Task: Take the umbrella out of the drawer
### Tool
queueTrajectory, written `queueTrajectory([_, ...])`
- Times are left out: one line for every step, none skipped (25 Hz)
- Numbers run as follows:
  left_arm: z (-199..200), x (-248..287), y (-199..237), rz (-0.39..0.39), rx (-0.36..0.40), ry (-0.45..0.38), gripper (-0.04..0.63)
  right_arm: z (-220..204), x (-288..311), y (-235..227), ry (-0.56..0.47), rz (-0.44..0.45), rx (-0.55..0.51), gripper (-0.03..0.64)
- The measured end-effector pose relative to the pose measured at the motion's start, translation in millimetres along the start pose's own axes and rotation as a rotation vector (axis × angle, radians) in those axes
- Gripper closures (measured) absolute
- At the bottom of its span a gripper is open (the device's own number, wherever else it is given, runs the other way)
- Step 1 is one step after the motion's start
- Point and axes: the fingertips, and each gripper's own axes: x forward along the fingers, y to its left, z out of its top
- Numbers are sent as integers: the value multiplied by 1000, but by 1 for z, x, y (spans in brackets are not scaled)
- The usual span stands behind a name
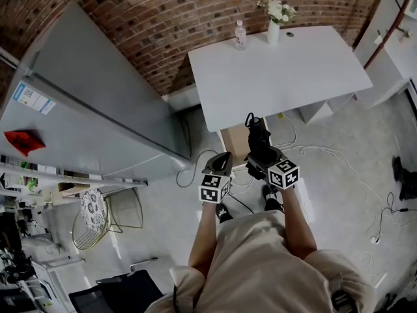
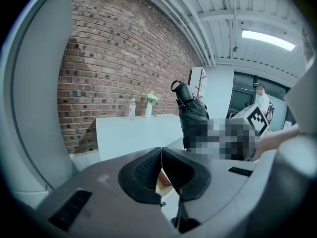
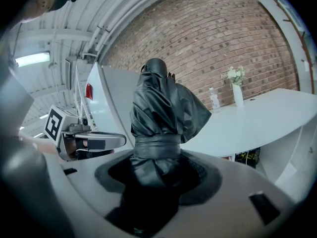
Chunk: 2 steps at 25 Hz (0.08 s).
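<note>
Just in front of the white rectangular desk (image 1: 280, 77), your right gripper (image 3: 156, 175) has its jaws pinching the folded black fabric umbrella (image 3: 161, 108) below its strap. You hold it upright, likely so it lifts clear of the open brown drawer (image 1: 231, 139) beneath. Your left gripper (image 2: 161, 170) hangs alongside, jaws pressed together on nothing.

**White table and grey floor**

The white table (image 1: 280, 77) is standing on the grey floor (image 1: 163, 227). A clear bottle (image 1: 240, 35) and a white vase of flowers (image 1: 273, 28) are resting on the table's far edge, the bottle nearer its left corner. An open drawer (image 1: 231, 145) with a brown inside is sitting just below the table's near edge. Cables (image 1: 313, 149) are trailing over the floor in front of the table.
</note>
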Motion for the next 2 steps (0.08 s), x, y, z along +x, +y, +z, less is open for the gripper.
queueTrajectory([-1,-1,1,-2,-2,0,584,-1,0,1,-2,-1,3,316])
queueTrajectory([-1,-1,1,-4,-4,-1,584,-1,0,2,-3,-1,6,316])
